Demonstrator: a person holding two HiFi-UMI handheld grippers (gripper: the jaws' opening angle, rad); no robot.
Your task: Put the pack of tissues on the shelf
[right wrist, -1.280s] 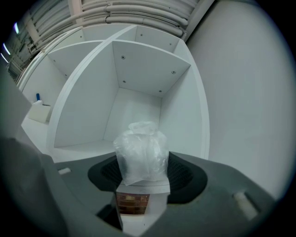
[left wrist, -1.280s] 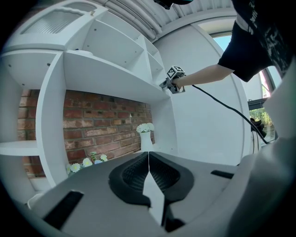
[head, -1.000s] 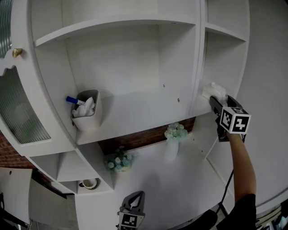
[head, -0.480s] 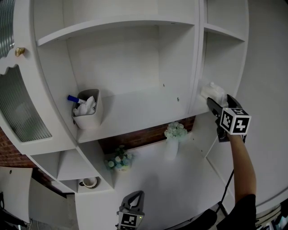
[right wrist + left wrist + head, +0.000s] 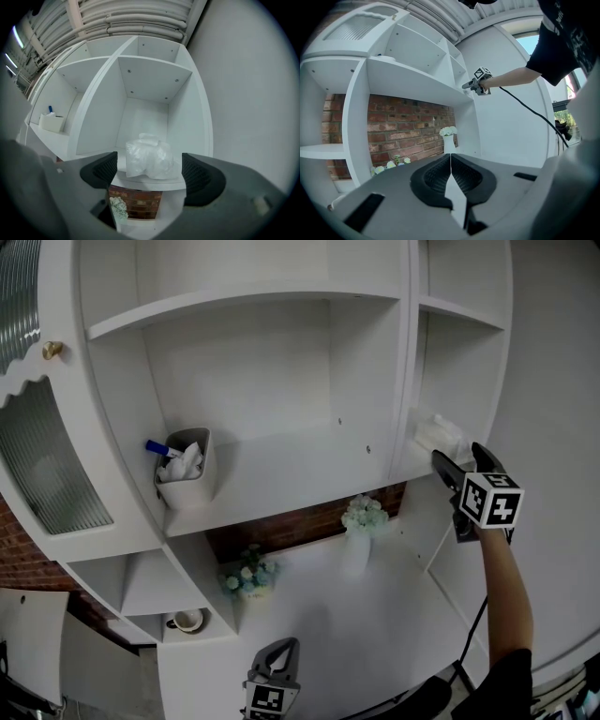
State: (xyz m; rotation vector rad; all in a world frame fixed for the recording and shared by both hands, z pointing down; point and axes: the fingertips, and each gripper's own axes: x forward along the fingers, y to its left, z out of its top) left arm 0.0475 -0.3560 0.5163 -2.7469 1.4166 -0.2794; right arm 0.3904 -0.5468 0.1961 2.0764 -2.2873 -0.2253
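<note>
The right gripper (image 5: 458,457) stood with jaws wide apart, holding nothing, just short of the one pack of tissues (image 5: 150,158), which lay on the narrow right-hand shelf (image 5: 157,182). The left gripper (image 5: 450,159) hung low, jaws pressed together and empty. Farther off were one gray holder (image 5: 185,470), one vase of white flowers (image 5: 364,517) and one small posy (image 5: 247,577).

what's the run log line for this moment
step: placing | crinkly clear-plastic pack of tissues: resting on white shelf | right gripper: open, pads clear of pack | left gripper: shut, empty
</note>
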